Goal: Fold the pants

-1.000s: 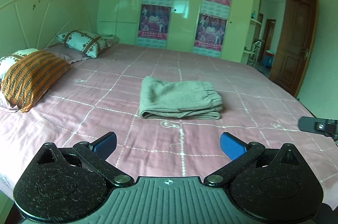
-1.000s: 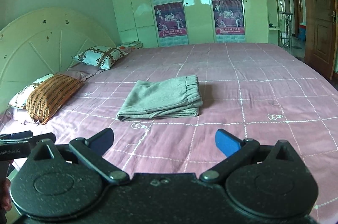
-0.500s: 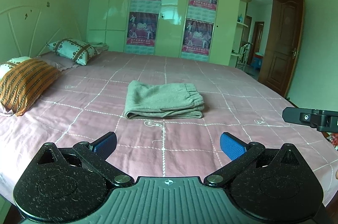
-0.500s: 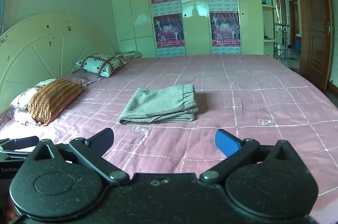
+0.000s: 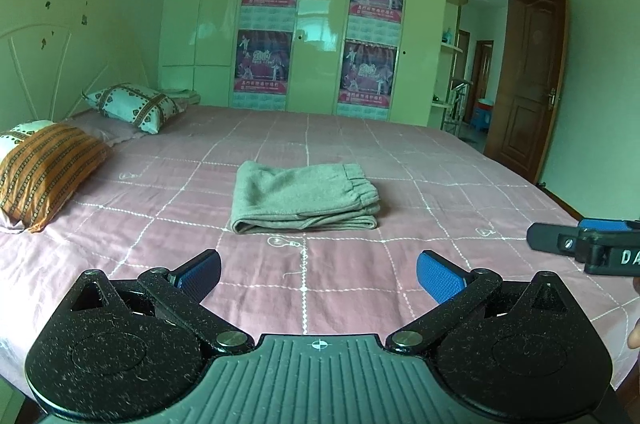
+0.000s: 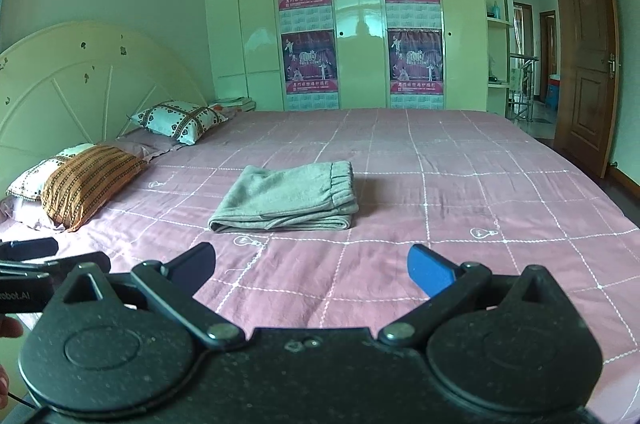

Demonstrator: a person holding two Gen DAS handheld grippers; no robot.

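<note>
Grey pants [image 5: 305, 197] [image 6: 286, 198] lie folded into a flat rectangle in the middle of the pink checked bed [image 5: 420, 160] [image 6: 460, 160], elastic waistband to the right. My left gripper [image 5: 319, 274] hovers open over the near edge of the bed, well short of the pants, with nothing between its blue pads. My right gripper [image 6: 311, 268] is open too, empty, at about the same distance from the pants. Each gripper shows at the edge of the other's view: the right one's fingertips [image 5: 560, 238] at the right edge, the left one's fingertips [image 6: 48, 256] at the left edge.
Orange striped pillow [image 5: 44, 172] [image 6: 88, 184] and a white patterned pillow [image 5: 134, 106] [image 6: 180, 120] lie at the headboard on the left. A wardrobe with posters [image 5: 312, 32] stands behind the bed. A brown door [image 5: 528, 84] [image 6: 588, 56] is open on the right.
Both grippers have drawn back and tilted up from the bed; the folded pants look smaller and farther away. The pants have not moved.
</note>
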